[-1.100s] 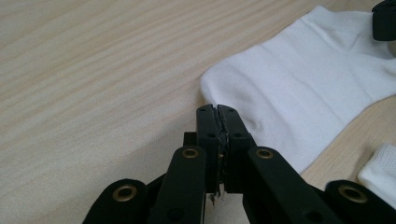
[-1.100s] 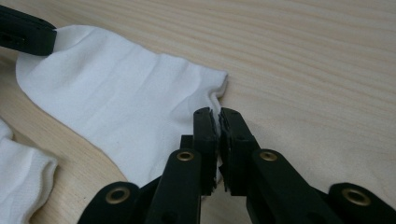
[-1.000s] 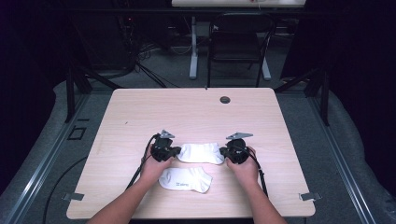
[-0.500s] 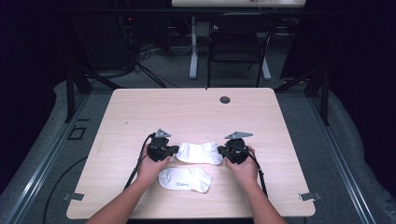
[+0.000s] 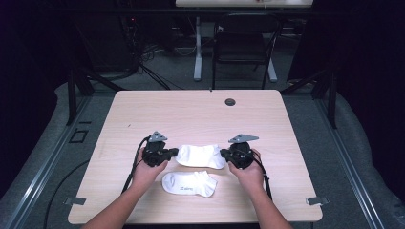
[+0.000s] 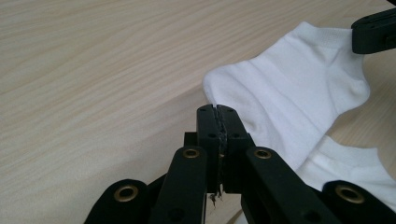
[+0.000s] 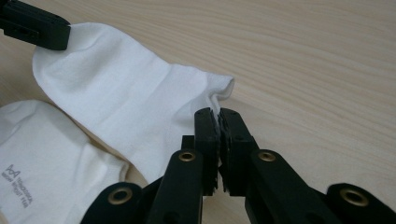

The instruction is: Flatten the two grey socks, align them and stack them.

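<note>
I'm seeing bare forearms, no sleeves, and both tongs are matte black: the left tongs (image 5: 175, 153) and right tongs (image 5: 223, 153) each carry a grey three-cornered plate on top. Up close my linkage arms show brass-ringed pivots. A black cable trails from each.

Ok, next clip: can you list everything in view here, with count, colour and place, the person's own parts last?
held sock: 1, white, stretched between the two grippers at the table's near middle
second sock: 1, white with small grey print, flat on the table just nearer the person
table: 1, light wood, centre of the high view
cable hole: 1, dark, near the table's far edge
chair: 1, black, on the floor beyond the table
left gripper: 1, black, shut on the held sock's left end
right gripper: 1, black, shut on its right end
hands: 2, one behind each gripper, forearms entering from the bottom edge
</note>
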